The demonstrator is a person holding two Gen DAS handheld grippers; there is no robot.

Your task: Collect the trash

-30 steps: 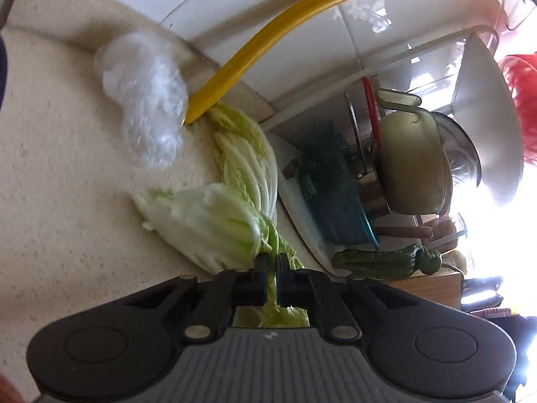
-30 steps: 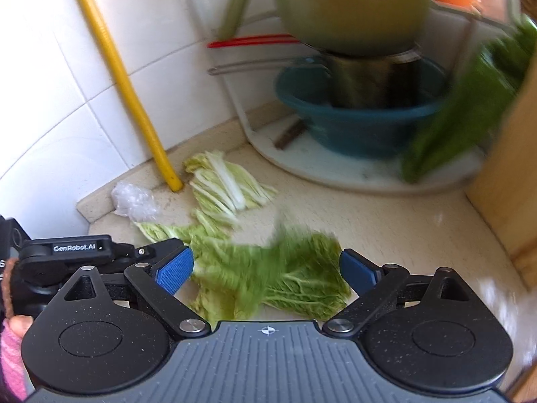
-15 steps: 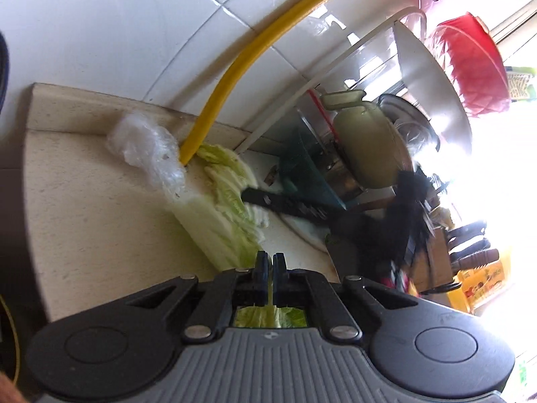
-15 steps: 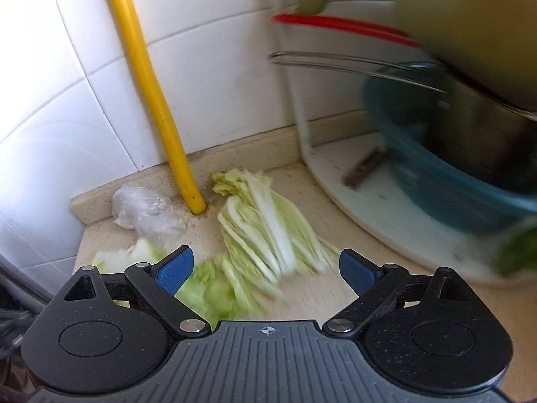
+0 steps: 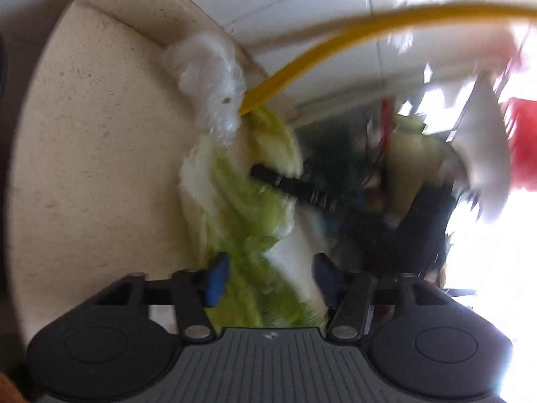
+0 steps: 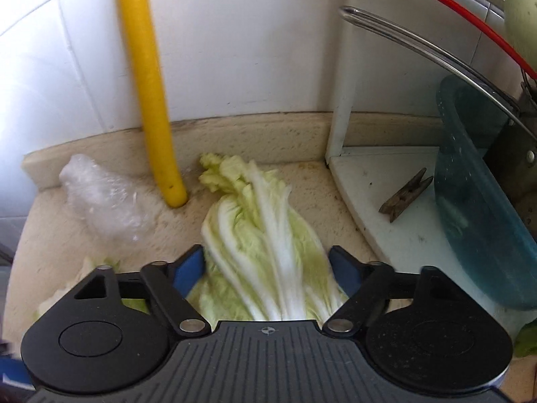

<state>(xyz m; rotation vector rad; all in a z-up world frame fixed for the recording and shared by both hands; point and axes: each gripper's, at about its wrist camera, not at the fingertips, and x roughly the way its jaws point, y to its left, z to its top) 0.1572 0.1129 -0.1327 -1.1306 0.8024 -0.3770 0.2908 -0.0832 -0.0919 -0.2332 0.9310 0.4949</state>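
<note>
Pale green cabbage leaves (image 6: 268,235) lie on the beige counter (image 6: 302,181) by the wall. My right gripper (image 6: 266,273) is open, its blue pads on either side of the near end of a leaf. A crumpled clear plastic wrap (image 6: 107,201) lies left of a yellow pipe (image 6: 147,100). In the blurred left wrist view my left gripper (image 5: 268,277) is open over green cabbage leaves (image 5: 241,208), with the plastic wrap (image 5: 211,80) beyond. One black finger of the right gripper (image 5: 292,188) reaches over the leaves.
A white corner rack (image 6: 402,201) stands on the right with a wooden clothespin (image 6: 406,194), a teal basin (image 6: 476,201) and pots above. The tiled wall (image 6: 251,50) closes the back. The counter's left edge drops off.
My left gripper was shut on a cabbage leaf and now stands open, the leaf lying beneath it. My right gripper has moved closer to the leaf by the pipe.
</note>
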